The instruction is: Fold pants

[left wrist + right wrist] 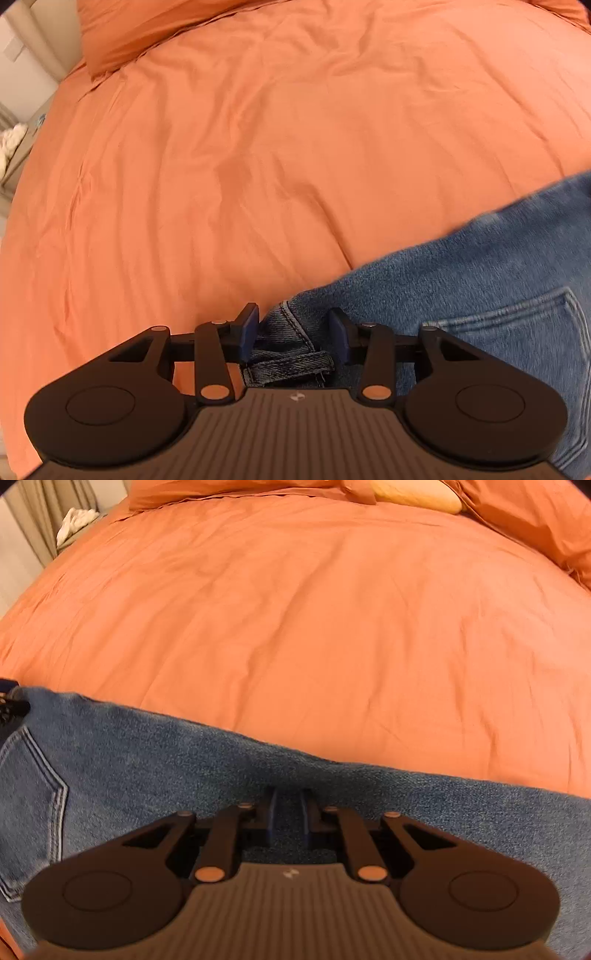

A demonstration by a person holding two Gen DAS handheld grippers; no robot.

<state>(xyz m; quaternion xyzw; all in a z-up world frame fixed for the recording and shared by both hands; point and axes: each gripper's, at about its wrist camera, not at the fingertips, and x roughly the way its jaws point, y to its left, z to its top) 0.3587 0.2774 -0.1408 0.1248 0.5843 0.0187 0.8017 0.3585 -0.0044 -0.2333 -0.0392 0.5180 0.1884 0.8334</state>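
Left tongs (293, 334) stand spread wide, pads either side of the waistband and belt loop (291, 363) of the blue jeans (480, 295), nothing pinched. Right tongs (289, 819) sit narrowed with denim between the pads, clamped on the jeans' upper edge. Jeans lie stretched across the near part of the orange bed (295, 627), back pocket (33, 805) showing. Orange pillow (147, 33) at the far end.

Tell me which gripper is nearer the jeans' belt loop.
Left. The left gripper has its fingers on either side of the belt loop at the waistband; the right gripper pinches the jeans farther along, past the back pocket.
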